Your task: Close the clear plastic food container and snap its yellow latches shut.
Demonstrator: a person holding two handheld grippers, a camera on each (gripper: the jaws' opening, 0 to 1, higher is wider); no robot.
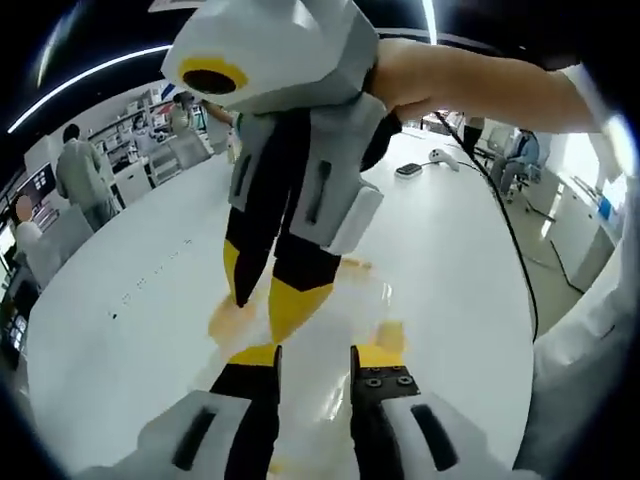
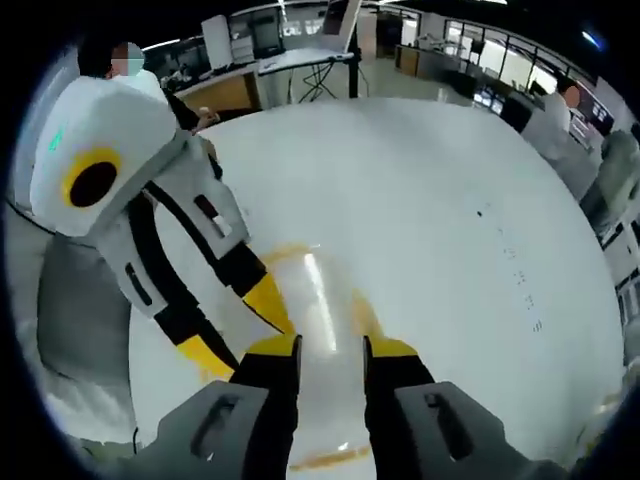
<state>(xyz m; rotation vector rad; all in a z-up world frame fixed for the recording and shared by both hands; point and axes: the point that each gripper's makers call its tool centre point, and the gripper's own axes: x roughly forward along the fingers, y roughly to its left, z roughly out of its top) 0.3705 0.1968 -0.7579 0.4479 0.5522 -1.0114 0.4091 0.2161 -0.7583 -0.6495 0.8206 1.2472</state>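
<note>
The clear plastic container lies on a white table, lid on top. Yellow latches show at its edges. My left gripper hangs just over the lid, jaws apart, nothing clamped between them. In the right gripper view the left gripper reaches in from the left, with its yellow fingertips down at the container's side. My right gripper is open above the lid. In the left gripper view the right gripper comes down from the top onto the container's far side.
A black cable and two small devices lie on the far side of the table. A bare forearm and a white sleeve hold the grippers. People and desks stand beyond the table.
</note>
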